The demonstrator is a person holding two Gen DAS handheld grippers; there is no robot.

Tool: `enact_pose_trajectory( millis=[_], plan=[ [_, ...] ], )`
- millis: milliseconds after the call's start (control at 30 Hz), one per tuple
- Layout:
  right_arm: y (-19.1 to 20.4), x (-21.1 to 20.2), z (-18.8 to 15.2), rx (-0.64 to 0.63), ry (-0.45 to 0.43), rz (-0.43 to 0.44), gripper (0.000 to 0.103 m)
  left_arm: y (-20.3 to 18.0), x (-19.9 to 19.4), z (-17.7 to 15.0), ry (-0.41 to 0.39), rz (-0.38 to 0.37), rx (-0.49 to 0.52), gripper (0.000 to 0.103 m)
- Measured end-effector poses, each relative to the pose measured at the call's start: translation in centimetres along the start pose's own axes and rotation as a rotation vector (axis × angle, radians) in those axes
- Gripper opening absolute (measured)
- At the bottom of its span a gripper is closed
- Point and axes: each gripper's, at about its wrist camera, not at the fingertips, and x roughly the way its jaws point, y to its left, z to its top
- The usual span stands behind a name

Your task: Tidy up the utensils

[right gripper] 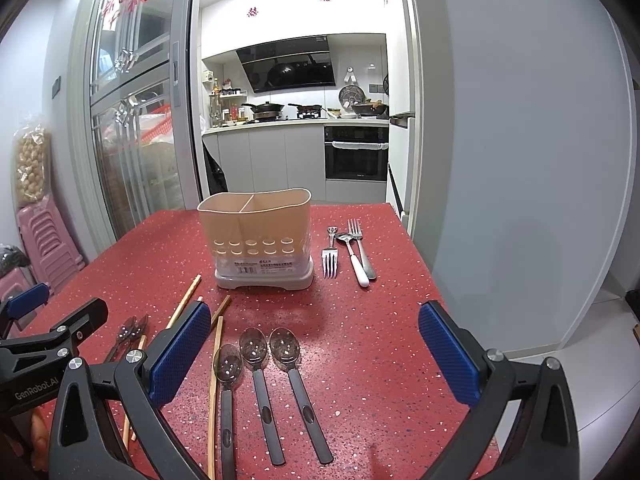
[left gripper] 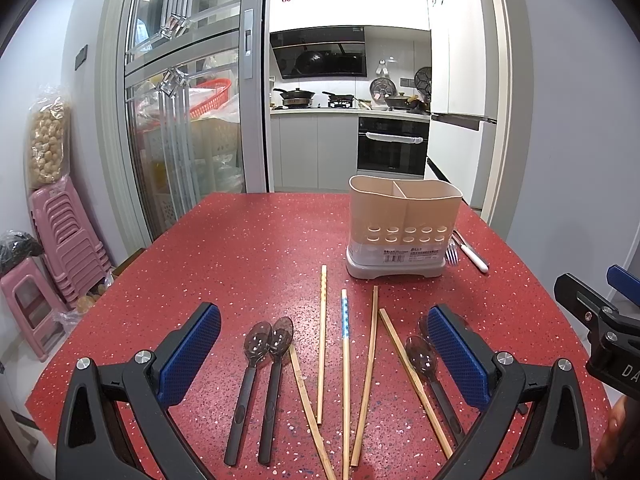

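Both grippers, left (left gripper: pixel 324 360) and right (right gripper: pixel 314 354), hang wide open, holding nothing. Chopsticks (left gripper: pixel 346 360) and spoons (right gripper: pixel 286 376) lie lower centre; the holder (left gripper: pixel 404 224) is empty. Sorting hasn't begun: next, close on one utensil.

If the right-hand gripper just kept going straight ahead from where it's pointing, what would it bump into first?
Probably nothing soon: the open right gripper points over bare red table, above the dark spoons. The beige utensil holder sits left of its line, the forks near it; depth unclear.
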Motion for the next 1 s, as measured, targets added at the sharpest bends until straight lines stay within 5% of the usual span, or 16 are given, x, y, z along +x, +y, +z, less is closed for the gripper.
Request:
enact_pose_trajectory(
  millis=[267,600,1000],
  plan=[
    [-0.1,0.7,-0.1,0.008,0.029,0.005,0.103,0.6,1.1,-0.2,0.036,0.000,-0.007,0.103],
    [-1.2,3.8,-0.3,-0.006,0.158,0.029,0.103,4.9,4.5,-1.6,0.180,0.075,-0.067,0.103],
    [-2.7,9.9,-1.6,0.000,0.449,0.094,0.103,9.3,9.3,-3.5,0.380,0.107,-0.044,0.103]
  ],
)
